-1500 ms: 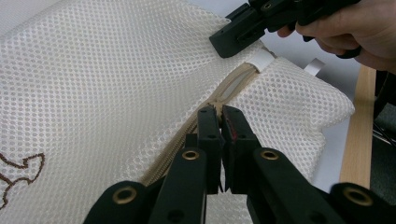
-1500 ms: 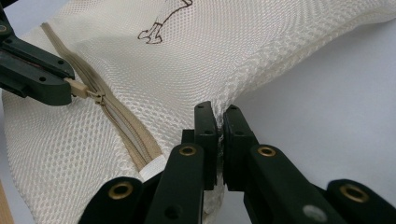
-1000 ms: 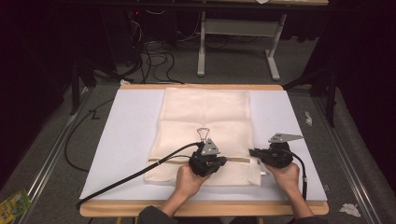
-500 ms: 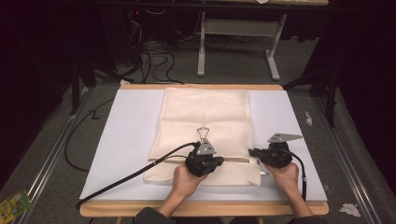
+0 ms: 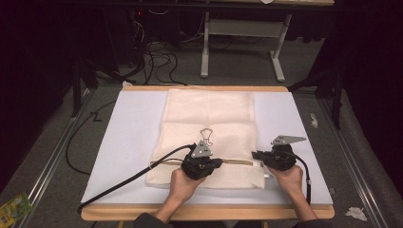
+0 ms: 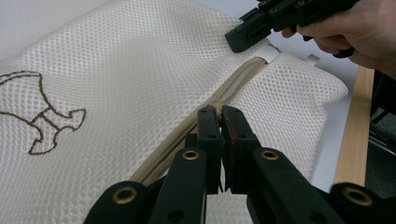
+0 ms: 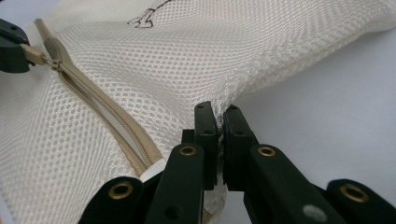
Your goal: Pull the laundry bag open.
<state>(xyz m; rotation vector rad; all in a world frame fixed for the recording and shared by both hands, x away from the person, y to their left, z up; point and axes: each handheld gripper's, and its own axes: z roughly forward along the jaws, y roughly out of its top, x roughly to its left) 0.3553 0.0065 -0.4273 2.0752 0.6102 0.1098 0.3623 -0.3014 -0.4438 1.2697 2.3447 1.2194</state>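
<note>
zip pull (image 6: pixel 215 111) hidden in left tongs (image 6: pixel 219 113); bag (image 6: pixel 140 70) edges cropped.

We see: mesh bag (image 5: pixel 209 118) – cream open-weave cloth | zip (image 6: pixel 233 91) – tan woven tape | table (image 5: pixel 128 123) – matt white sheet, wood rim

The right gripper (image 7: pixel 219 112) pinches the near edge of the cream mesh bag (image 7: pixel 224 51); its tan zipper (image 7: pixel 107 121) runs left, partly open.

Dim room. Grey floor (image 5: pixel 228 71), cables (image 5: pixel 152 57) trailing; white desk frame (image 5: pixel 242 38) behind wood-edged table (image 5: pixel 204 212). Paper scraps (image 5: pixel 356 213) lay right.
</note>
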